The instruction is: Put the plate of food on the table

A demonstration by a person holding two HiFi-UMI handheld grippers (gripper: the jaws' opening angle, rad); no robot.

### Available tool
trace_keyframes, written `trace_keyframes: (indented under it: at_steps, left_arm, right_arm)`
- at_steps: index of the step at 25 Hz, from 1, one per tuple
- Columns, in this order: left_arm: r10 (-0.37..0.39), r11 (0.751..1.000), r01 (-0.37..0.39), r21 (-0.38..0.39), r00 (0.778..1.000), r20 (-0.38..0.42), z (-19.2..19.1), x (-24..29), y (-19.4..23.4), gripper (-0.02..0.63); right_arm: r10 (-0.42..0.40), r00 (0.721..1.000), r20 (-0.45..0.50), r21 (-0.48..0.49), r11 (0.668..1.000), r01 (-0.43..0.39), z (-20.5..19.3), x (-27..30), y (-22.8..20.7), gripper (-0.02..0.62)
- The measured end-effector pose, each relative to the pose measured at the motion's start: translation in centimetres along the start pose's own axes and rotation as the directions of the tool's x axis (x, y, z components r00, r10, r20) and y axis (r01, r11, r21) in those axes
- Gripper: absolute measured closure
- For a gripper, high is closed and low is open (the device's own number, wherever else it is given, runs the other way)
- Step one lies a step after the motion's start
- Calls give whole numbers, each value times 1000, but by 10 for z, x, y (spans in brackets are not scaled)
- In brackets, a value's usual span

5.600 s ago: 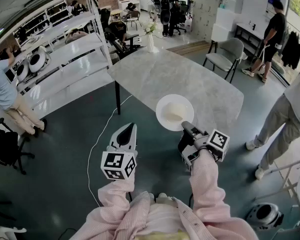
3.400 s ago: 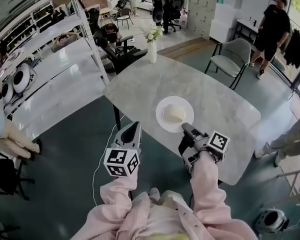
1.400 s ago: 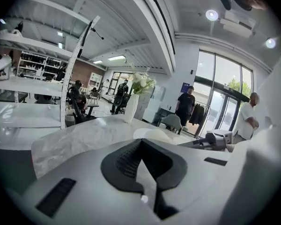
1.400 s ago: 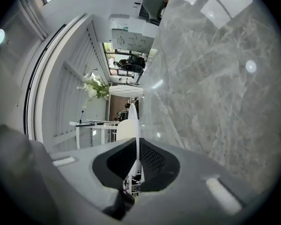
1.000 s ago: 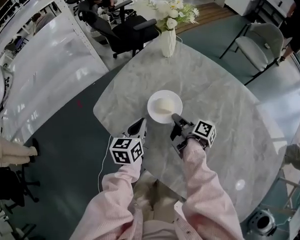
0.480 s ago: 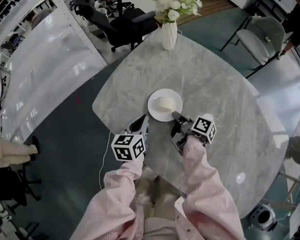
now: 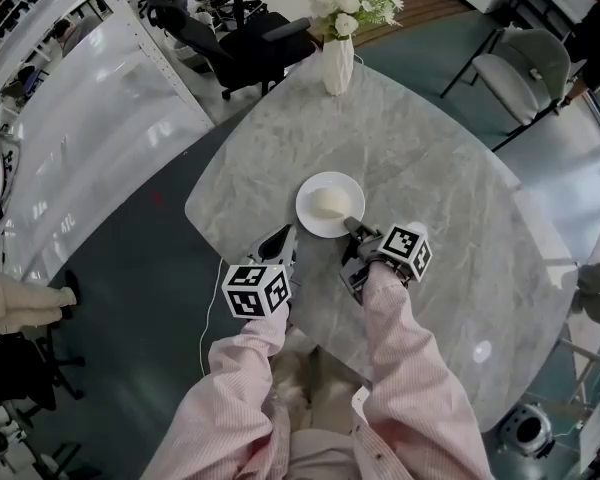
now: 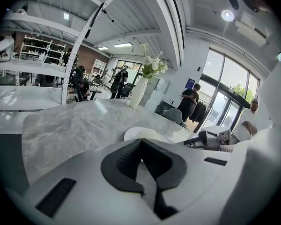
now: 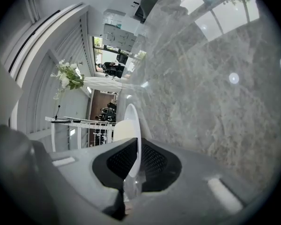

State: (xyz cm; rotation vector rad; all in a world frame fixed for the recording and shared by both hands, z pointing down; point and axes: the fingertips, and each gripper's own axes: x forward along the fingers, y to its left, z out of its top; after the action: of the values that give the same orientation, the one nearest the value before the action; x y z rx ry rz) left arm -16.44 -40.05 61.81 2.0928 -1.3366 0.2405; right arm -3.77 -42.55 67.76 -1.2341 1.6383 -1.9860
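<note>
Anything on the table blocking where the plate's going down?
Nothing visible. The plate, clamped at its rim by the right hand-held gripper, is over a bare stretch of the marble table; the vase stands well clear at the far edge.

We see a white vase of flowers [image 7: 338,65] standing upright up top, a black office chair [image 7: 252,46] just behind it, a grey chair [image 7: 525,83] off right, white shelving [image 7: 95,113] along the left.

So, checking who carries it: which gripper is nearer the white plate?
Right. The right gripper grips the plate at its near rim; the left gripper hangs apart, off its lower-left edge.
</note>
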Motion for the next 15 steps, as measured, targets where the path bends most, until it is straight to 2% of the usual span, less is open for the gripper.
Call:
trace_keyframes:
  at_steps: [3,6,10,15]
  left_arm:
    - [3,1000,-3,-2,1000,4,2,-3,1,607]
    - [6,1000,-5,-4,1000,10,4,-5,2,607]
    - [4,1000,-4,-4,1000,17,7,-5,0,607]
    - [-2,1000,2,-2,1000,29,12,-8,-1,607]
  right_arm:
    - [-10,1000,9,-17,1000,11,0,0,2,570]
    - [-58,998,21,-69,996,60,0,1,1,557]
    - [-143,989,46,-166,975,149,0,1,-1,524]
    - [-203,974,99,-216,951,220,1,-1,2,469]
